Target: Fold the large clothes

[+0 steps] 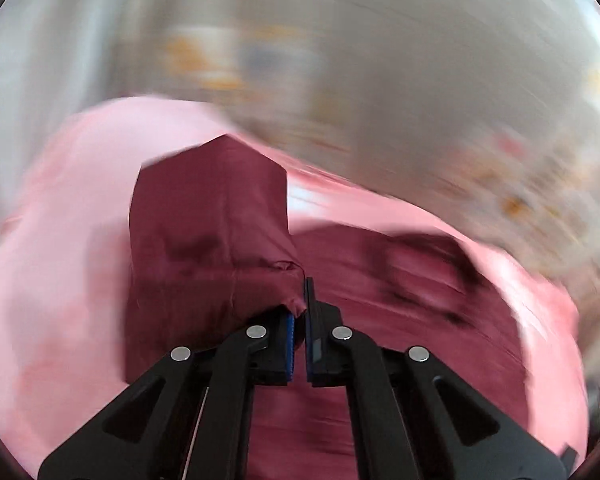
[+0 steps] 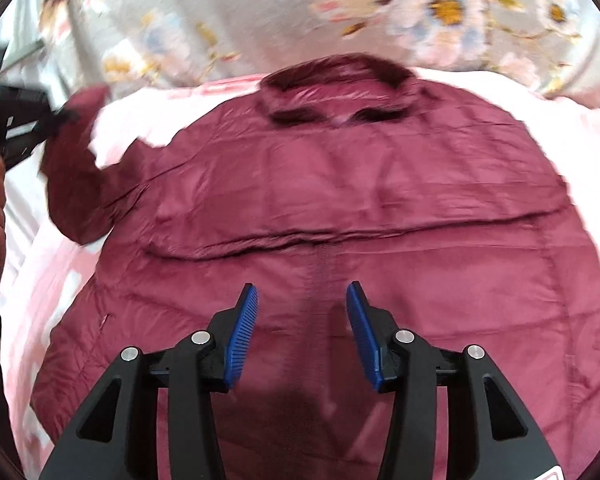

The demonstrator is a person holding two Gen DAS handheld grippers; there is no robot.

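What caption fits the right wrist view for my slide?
Open right gripper hovers over the maroon jacket while the left gripper lifts its sleeve.

Pink sheet [image 2: 48, 280] fills left side and lower left of right wrist frame, runs along upper right edge too. Grey floral fabric [image 2: 440, 8], white-and-yellow flowers, across top. In left wrist view, pink sheet [image 1: 60, 240] at left and centre, blurred grey floral fabric [image 1: 420, 80] above.
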